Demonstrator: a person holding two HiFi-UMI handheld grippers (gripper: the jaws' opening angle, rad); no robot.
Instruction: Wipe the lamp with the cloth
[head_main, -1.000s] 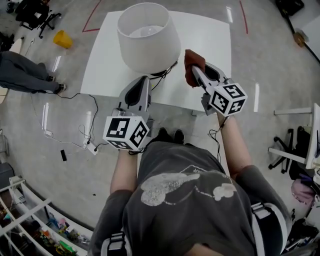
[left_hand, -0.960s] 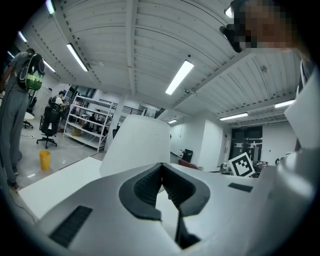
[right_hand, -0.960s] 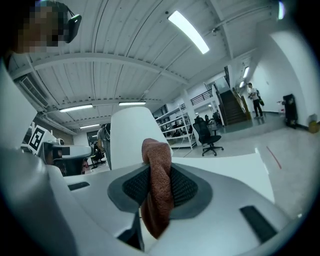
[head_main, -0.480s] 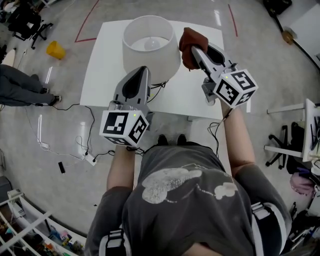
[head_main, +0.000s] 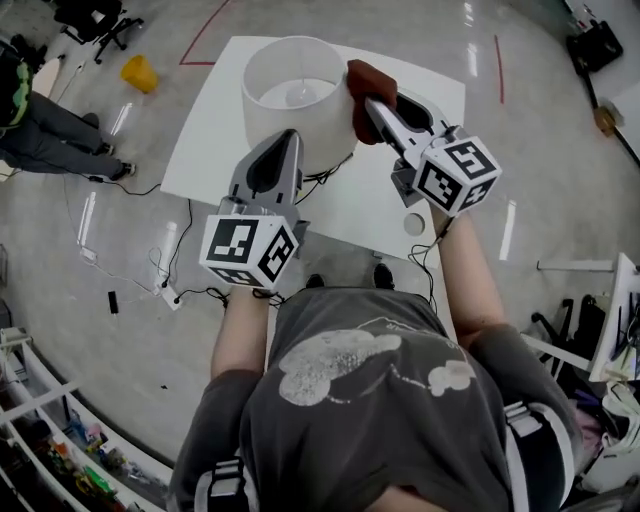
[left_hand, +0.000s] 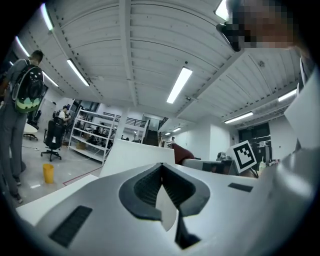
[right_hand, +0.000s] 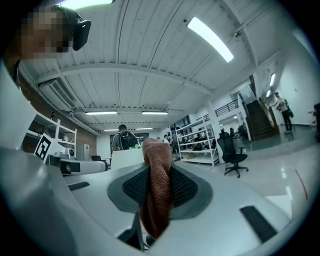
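Lamp (head_main: 310, 145) base hidden under shade (head_main: 262, 80); right gripper (head_main: 371, 104) jaws clamp cloth (head_main: 364, 80); left gripper (head_main: 286, 137) jaws closed, empty.

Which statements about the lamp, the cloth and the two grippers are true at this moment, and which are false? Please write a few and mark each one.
1. The right gripper holds the brown cloth between its jaws. True.
2. The left gripper has its jaws wide apart. False: its jaws are together, with nothing between them.
3. The lamp stands on a white table. True.
4. The cloth lies flat on the table. False: it is held up beside the lamp, near the top edge.
5. The lamp is lying on its side. False: it stands upright.
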